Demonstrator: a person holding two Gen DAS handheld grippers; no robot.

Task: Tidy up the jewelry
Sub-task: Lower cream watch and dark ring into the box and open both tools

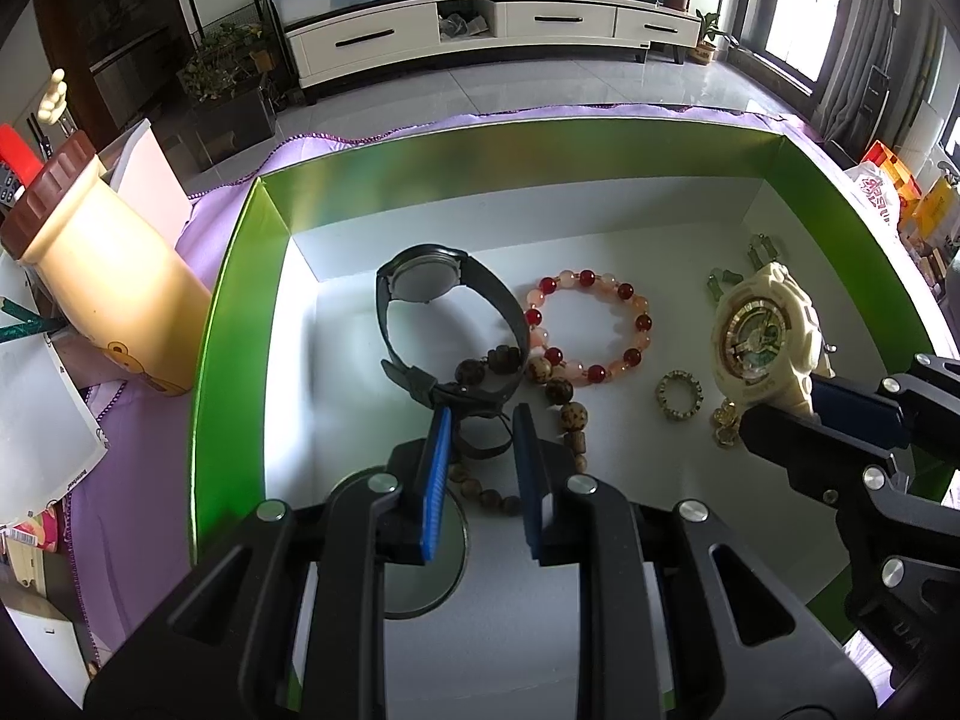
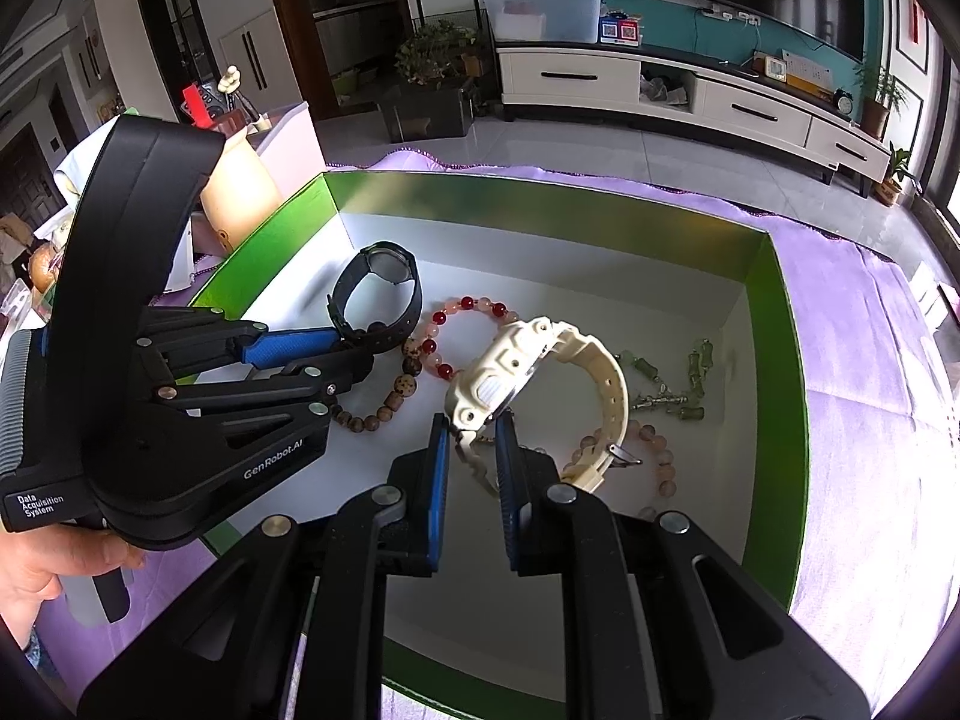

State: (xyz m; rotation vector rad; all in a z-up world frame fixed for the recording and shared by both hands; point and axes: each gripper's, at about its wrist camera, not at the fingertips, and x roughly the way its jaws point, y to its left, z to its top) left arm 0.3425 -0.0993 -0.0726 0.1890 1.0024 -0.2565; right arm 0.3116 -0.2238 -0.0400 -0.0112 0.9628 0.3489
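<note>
**Left wrist and right wrist: a watch strap in each pair of tongs**

Left wrist view shows my left tongs (image 1: 477, 420) closed on the strap end of the black watch (image 1: 447, 312); I took the strap and not the case, I judge, because it is thin enough to fit between the blue pads (image 1: 437, 468), and the case now stands tilted above the box floor; the right wrist view shows my right tongs (image 2: 471, 438) clamped the same way on the strap of the cream watch (image 2: 528, 372), so its face is raised on edge and free of the beads.

Both watches sit inside the green box (image 1: 240, 276), the black one to the left, the cream one to the right; between them lies the red-and-pink bead bracelet (image 1: 591, 327), touching the wooden bead bracelet (image 1: 567, 402) that runs beneath my left tongs; a small gold ring (image 1: 679, 395) lies just beside the cream watch, and jade pieces (image 2: 666, 381) rest beyond it; holding by the straps keeps the loose strands undisturbed, I think.

The box rests on a worktop under a purple cloth (image 2: 852, 324).
</note>
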